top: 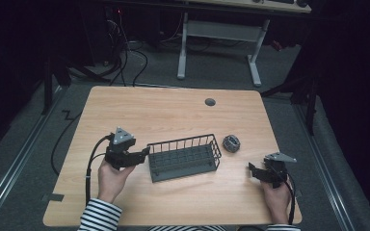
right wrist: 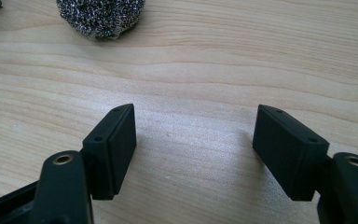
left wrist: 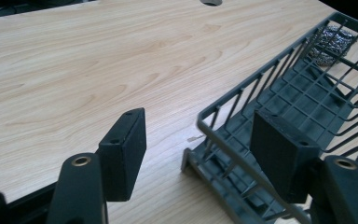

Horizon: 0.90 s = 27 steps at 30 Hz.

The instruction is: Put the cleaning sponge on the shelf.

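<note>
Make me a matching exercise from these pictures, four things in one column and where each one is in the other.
Things:
1. wire basket
2. steel scourer
3. left tool
4. right tool

Places or states:
A. open over bare wood, near the table's right edge
B. middle of the table
C. open, astride the basket's end rim
D. on the wood just right of the basket

Pairs: 1-B, 2-D, 3-C, 4-A

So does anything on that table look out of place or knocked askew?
Only slightly: the wire basket sits skewed to the table's edges, and the steel scourer lies on the wood beside it, not inside. Nothing looks spilled or damaged.
</note>
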{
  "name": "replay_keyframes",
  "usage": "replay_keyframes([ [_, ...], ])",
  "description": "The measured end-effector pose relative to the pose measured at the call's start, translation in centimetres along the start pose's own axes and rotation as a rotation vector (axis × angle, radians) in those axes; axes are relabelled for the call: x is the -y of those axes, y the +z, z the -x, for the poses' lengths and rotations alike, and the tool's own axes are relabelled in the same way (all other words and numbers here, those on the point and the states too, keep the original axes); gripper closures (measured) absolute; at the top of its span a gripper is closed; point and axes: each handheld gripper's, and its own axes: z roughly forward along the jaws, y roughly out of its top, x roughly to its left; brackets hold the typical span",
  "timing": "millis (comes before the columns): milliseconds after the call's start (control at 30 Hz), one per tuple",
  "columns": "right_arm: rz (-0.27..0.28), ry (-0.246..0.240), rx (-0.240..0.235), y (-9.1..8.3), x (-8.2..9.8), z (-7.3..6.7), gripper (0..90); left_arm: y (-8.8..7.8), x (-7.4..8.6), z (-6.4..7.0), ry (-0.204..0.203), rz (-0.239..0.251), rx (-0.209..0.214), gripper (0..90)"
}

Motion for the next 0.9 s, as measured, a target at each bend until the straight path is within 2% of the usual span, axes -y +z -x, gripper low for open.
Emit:
replay_keyframes([
  [100, -0.001, 0.000, 0.000, 0.0, 0.0, 0.0, 30.6, -0.4, 0.1, -0.4, -0.014, 0.004, 0.003, 36.9],
  [433, -0.001, 0.000, 0.001, 0.0, 0.0, 0.0, 30.6, -1.7, 1.4, -2.2, -0.058, 0.016, -0.027, 37.0],
  [900, 0.000, 0.000, 0.000, 0.0, 0.0, 0.0, 30.6, -2.1, 3.6, -3.6, -0.106, 0.006, -0.063, 37.2],
])
